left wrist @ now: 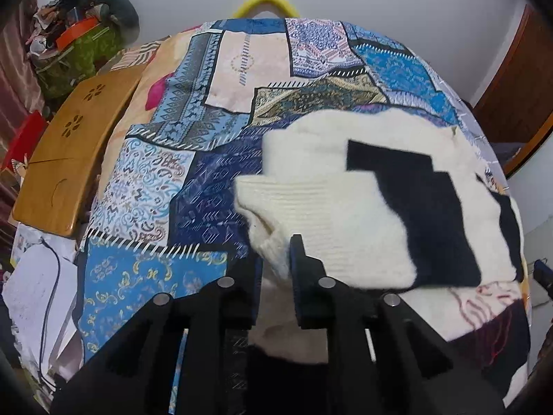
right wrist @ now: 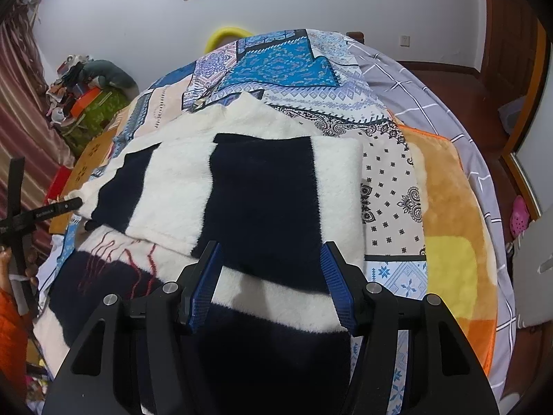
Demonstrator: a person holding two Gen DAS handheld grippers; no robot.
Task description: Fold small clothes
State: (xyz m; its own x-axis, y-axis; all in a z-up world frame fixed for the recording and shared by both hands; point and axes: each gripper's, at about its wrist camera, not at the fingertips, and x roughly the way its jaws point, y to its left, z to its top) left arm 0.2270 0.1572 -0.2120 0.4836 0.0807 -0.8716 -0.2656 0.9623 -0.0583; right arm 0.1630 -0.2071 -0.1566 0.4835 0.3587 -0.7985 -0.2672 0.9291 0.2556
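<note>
**Ana:** Left wrist view first: what has the left gripper [left wrist: 274, 263] got?

**Ben:** Its fingers are drawn in narrow on a ribbed white cuff of the sweater [left wrist: 363, 200], the cream-and-black fuzzy one. The cloth sits between the pads and looks pinched there.

**Ana:** And the right gripper [right wrist: 271, 259]?

**Ben:** Spread wide, holding nothing, hovering over the near black band of the same sweater [right wrist: 262, 190].

**Ana:** Where does the sweater lie?

**Ben:** Flat on the patchwork bedspread [left wrist: 166, 180], on its near part. A second dark-and-white garment with red stitching [right wrist: 103, 269] lies under its near edge, toward the left.

**Ana:** How far along would you say?

**Ben:** Partway, I judge. A panel already looks doubled over on top, with a straight edge on its right side. The sleeve in the left gripper is not yet laid across, and a final fold seems left. The other garment looks untouched.

**Ana:** Which way does it run?

**Ben:** From the right wrist view its long axis runs away from the camera; the pointed far end, maybe the neck, aims at the far wall. I cannot tell for certain.
</note>
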